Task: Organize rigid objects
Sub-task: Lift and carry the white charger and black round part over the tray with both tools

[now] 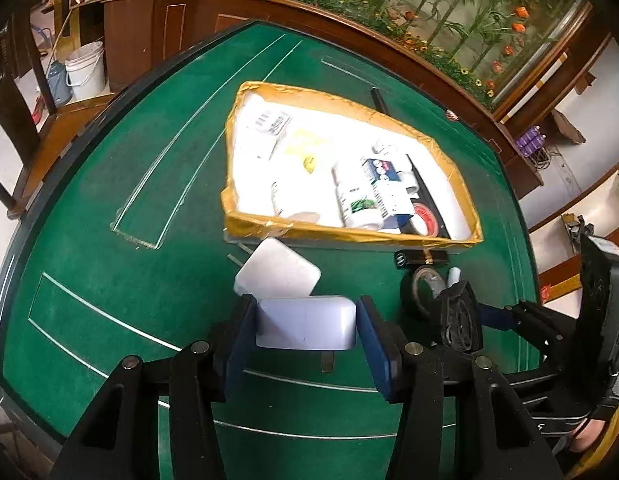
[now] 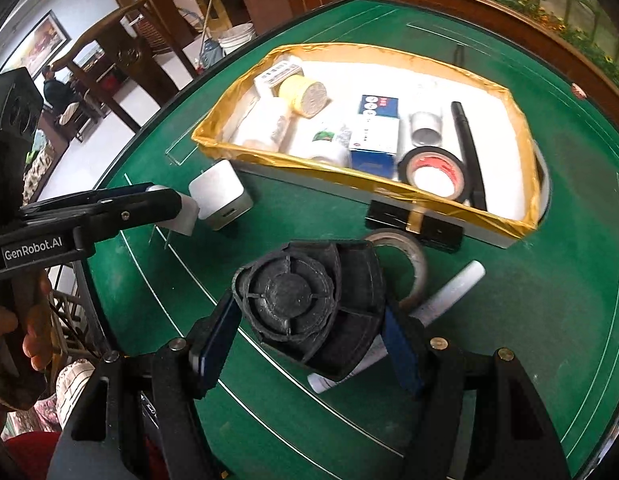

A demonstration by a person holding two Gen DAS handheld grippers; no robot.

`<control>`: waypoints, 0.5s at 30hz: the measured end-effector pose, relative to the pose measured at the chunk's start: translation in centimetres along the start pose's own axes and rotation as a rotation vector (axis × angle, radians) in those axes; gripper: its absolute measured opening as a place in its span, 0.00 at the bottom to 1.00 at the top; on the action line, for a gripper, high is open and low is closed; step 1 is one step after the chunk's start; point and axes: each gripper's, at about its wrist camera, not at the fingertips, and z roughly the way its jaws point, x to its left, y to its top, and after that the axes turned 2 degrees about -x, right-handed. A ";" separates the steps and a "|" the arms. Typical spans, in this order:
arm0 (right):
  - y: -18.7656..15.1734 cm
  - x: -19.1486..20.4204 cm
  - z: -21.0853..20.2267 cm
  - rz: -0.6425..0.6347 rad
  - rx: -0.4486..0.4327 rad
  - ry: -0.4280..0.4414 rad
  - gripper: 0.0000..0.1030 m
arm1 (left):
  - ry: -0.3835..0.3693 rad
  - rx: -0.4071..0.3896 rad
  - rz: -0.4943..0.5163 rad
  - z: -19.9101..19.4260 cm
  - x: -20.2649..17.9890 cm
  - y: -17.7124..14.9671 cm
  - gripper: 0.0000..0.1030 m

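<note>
Your left hand-held gripper (image 1: 307, 330) clamps a white plug (image 1: 305, 322); your right hand-held gripper (image 2: 309, 336) grips a black ribbed part (image 2: 305, 300), both above the bench (image 1: 109, 280) near the tray (image 1: 349, 236).

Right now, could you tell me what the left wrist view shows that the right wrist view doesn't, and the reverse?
Only the left wrist view: the left gripper head-on, shut on a white plug adapter, with a metal prong below it, and a wall of artificial flowers behind.

Only the right wrist view: a white tube lying under the right gripper, and a yellow roll inside the tray.

Both: the gold-taped tray on the green table, the second white charger block, the red-labelled tape roll, and the ribbed black part in the right gripper.
</note>
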 end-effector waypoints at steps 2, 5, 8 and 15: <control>0.1 -0.1 0.0 0.011 -0.004 -0.003 0.66 | -0.007 -0.005 0.014 -0.2 -0.3 0.5 0.53; -0.1 -0.5 -0.4 0.027 -0.012 -0.010 0.66 | -0.015 -0.014 0.032 -0.3 -0.7 1.7 0.52; 0.0 -0.9 -0.7 0.046 -0.020 -0.016 0.66 | -0.017 -0.018 0.042 -0.1 -0.7 3.5 0.52; -0.5 -1.7 -1.5 0.099 -0.040 -0.037 0.66 | -0.027 -0.022 0.039 1.0 -0.2 7.6 0.52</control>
